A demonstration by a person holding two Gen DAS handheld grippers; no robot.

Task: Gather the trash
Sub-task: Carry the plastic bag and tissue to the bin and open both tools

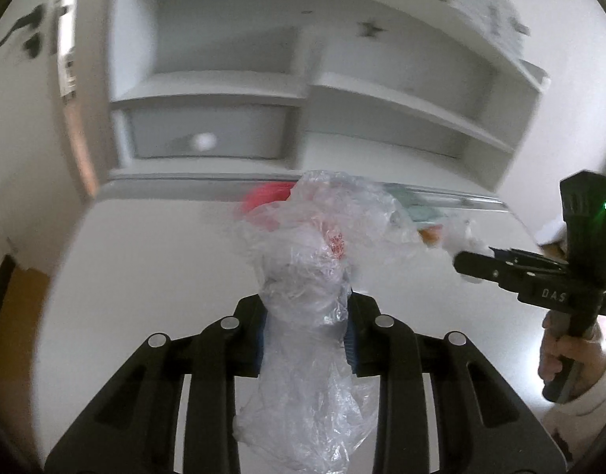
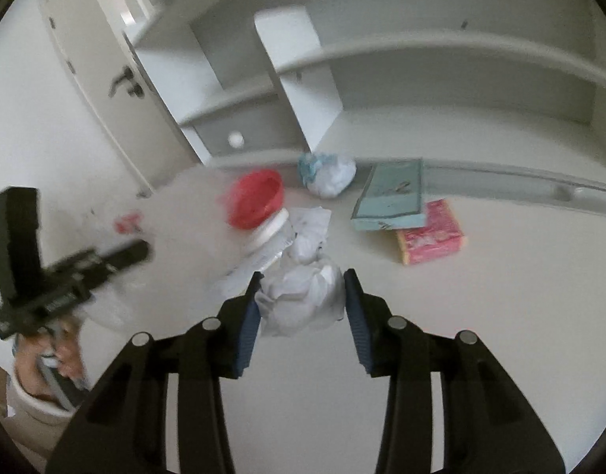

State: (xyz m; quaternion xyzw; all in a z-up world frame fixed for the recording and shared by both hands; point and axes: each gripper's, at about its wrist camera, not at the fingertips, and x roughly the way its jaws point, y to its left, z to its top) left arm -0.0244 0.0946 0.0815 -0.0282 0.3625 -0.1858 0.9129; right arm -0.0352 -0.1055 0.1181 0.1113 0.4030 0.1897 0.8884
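My left gripper (image 1: 306, 312) is shut on a clear plastic bag (image 1: 315, 260) and holds it above the white desk (image 1: 145, 276). In the right wrist view the left gripper (image 2: 139, 252) is at the left, blurred, with the bag (image 2: 184, 213) spread before it. My right gripper (image 2: 303, 288) is open around a crumpled white paper ball (image 2: 303, 300) on the desk; whether the pads touch it I cannot tell. It shows at the right of the left wrist view (image 1: 465, 262). More crumpled paper (image 2: 309, 229), a bluish-white wad (image 2: 326, 172) and a red cup (image 2: 257, 197) lie beyond.
A teal book (image 2: 392, 197) rests on a pink box (image 2: 433, 233) at the right of the desk (image 2: 461, 335). White shelves (image 2: 342, 79) with a drawer knob (image 2: 236, 140) stand at the back. A door with a handle (image 2: 123, 79) is at the left.
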